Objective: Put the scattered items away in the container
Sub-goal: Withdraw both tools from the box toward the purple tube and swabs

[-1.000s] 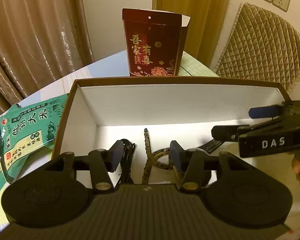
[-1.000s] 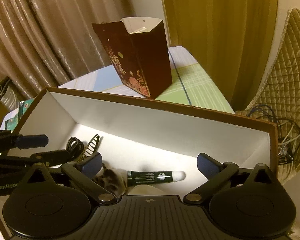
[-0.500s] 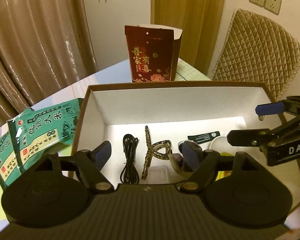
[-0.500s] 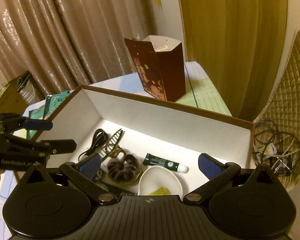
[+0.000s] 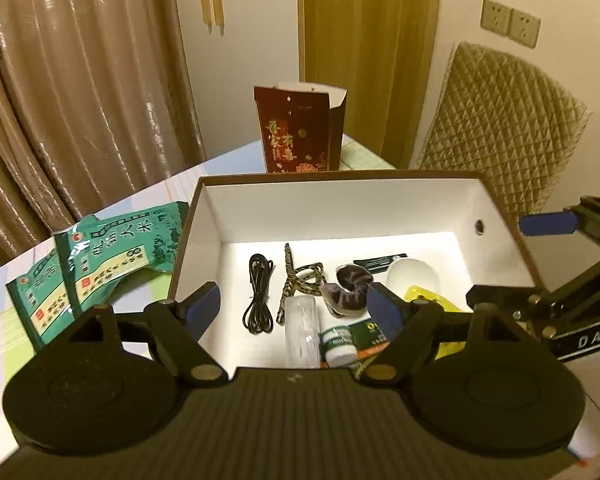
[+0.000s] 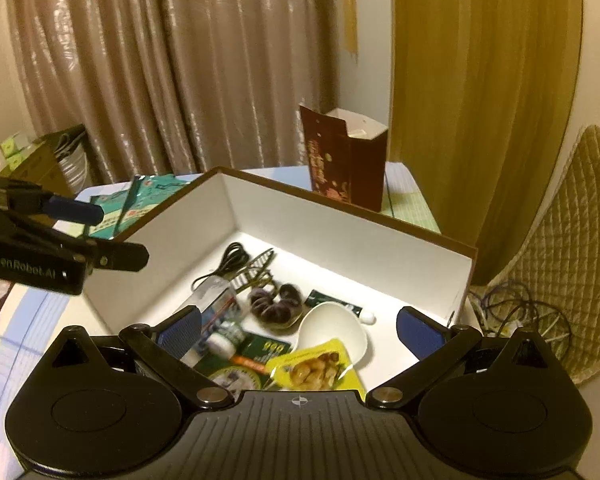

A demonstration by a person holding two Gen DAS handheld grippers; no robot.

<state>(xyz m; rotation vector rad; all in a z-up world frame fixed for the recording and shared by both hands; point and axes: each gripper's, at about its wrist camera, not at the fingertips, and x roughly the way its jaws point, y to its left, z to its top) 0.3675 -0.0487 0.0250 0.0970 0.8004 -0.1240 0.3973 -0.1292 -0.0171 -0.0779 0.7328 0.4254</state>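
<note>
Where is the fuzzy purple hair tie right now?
The purple hair tie lies inside the white box, near the middle of its floor, between the leopard-print hair clip and the white bowl.

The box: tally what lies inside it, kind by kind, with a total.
In the box:
black cable: 1
hair clip: 1
scrunchie: 1
clear tube: 1
pill bottle: 1
dark green tube: 1
white scoop: 1
yellow snack packet: 1
green packet: 1
Total: 9
</note>
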